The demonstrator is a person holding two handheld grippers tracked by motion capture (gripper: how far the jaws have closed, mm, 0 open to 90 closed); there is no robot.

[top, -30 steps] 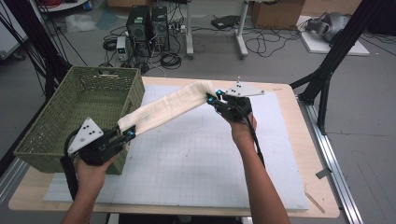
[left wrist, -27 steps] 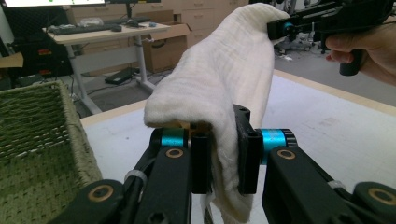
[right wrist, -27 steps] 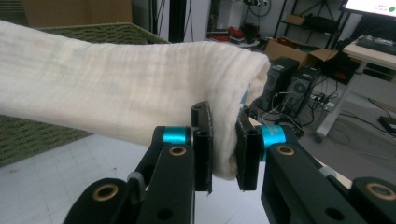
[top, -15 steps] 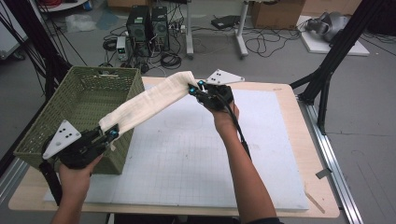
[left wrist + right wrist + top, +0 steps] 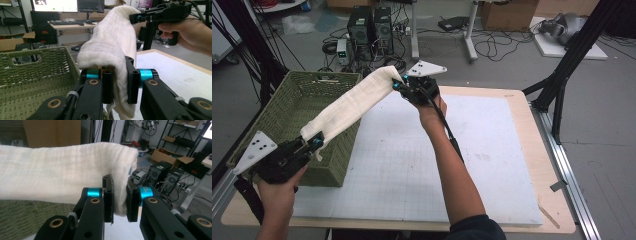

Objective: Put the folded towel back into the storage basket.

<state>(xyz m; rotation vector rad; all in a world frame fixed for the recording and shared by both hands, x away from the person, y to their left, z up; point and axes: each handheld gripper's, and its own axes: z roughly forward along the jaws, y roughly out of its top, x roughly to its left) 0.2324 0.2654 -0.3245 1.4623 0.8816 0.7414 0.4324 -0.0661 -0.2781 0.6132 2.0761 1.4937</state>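
A folded cream towel point(image 5: 352, 102) hangs in the air, stretched between both grippers. My left gripper point(image 5: 316, 143) is shut on its near end, over the front right corner of the green woven basket point(image 5: 287, 115). In the left gripper view the towel point(image 5: 110, 45) runs up from between the jaws toward the right gripper point(image 5: 136, 18). My right gripper point(image 5: 398, 85) is shut on the far end, high above the table's back edge. In the right gripper view the towel point(image 5: 62, 175) is pinched between the black jaws.
The basket stands at the left of the white gridded mat point(image 5: 427, 160) on the wooden table point(image 5: 544, 170). Computer towers point(image 5: 369, 25) and cables lie on the floor behind the table. A black frame leg point(image 5: 562, 75) rises at the right.
Both grippers have carried the towel leftward. The right hand rose and moved toward the basket's far right corner; the left hand shifted left along the basket's front.
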